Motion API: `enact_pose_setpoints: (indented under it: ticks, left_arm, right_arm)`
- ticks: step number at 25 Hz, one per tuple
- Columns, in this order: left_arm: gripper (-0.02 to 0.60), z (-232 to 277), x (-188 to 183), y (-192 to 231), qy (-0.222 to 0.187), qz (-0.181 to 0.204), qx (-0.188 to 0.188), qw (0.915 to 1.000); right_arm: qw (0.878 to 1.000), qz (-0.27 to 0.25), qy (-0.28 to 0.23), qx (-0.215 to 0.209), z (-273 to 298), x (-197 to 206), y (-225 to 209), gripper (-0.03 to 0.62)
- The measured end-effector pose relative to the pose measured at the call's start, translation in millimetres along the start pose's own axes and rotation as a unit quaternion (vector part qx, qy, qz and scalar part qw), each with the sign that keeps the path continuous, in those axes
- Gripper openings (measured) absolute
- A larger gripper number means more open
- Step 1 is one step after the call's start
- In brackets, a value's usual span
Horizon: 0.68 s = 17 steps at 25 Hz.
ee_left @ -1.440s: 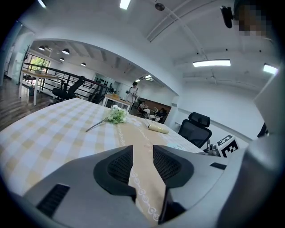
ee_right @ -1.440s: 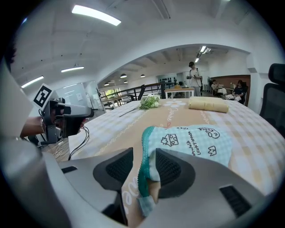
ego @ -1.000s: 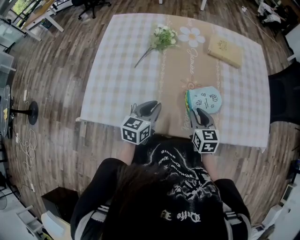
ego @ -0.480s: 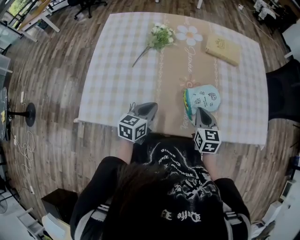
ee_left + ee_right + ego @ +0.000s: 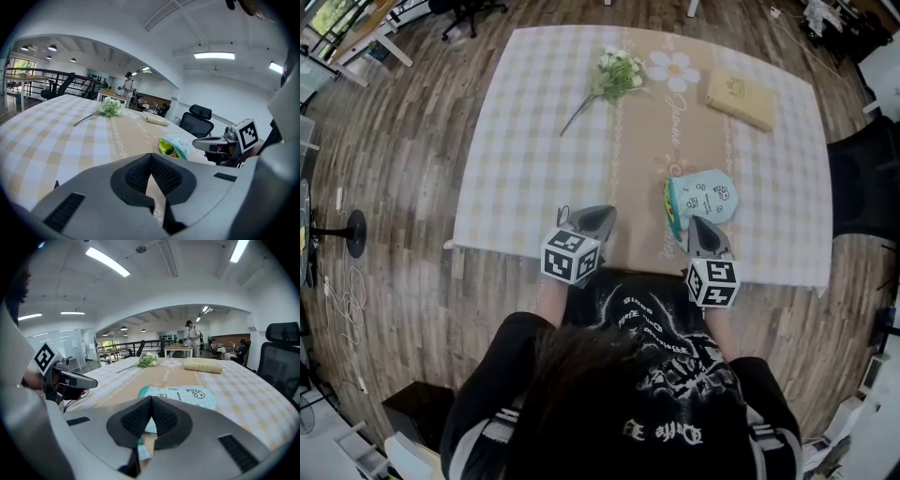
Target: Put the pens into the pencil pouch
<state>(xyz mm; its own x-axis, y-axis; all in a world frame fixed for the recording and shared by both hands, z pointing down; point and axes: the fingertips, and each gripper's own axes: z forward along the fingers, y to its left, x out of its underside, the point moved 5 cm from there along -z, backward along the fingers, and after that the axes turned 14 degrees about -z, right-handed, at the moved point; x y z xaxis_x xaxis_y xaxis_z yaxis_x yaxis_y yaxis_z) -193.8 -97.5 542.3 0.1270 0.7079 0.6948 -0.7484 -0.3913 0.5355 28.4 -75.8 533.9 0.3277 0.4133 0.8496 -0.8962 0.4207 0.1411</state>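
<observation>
Overhead, your left gripper (image 5: pixel 602 217) and right gripper (image 5: pixel 703 227) sit at the table's (image 5: pixel 525 141) near edge. The pencil pouch (image 5: pixel 708 197) lies just ahead of the right one, long axis crosswise, mouth facing left. In the left gripper view, your jaws are together and empty, with the pouch off to the right. In the right gripper view, they're also together and empty, with the pouch directly beyond. No loose pens show; the green-yellow at the mouth may be them.

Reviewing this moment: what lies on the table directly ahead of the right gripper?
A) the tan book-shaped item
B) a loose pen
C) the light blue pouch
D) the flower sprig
C: the light blue pouch lies just beyond the tip of the right gripper, whose own view shows it straight past the closed jaws.
</observation>
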Motion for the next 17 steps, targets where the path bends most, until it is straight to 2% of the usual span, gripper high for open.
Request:
enact_pose_setpoints:
  ticks: [17]
  left_arm:
    - [0.020, 4, -1, -7, 0.003, 0.012, 0.002, 0.9999]
  right_arm:
    - [1.000, -0.004, 0.022, 0.012, -8, 14, -7, 0.008]
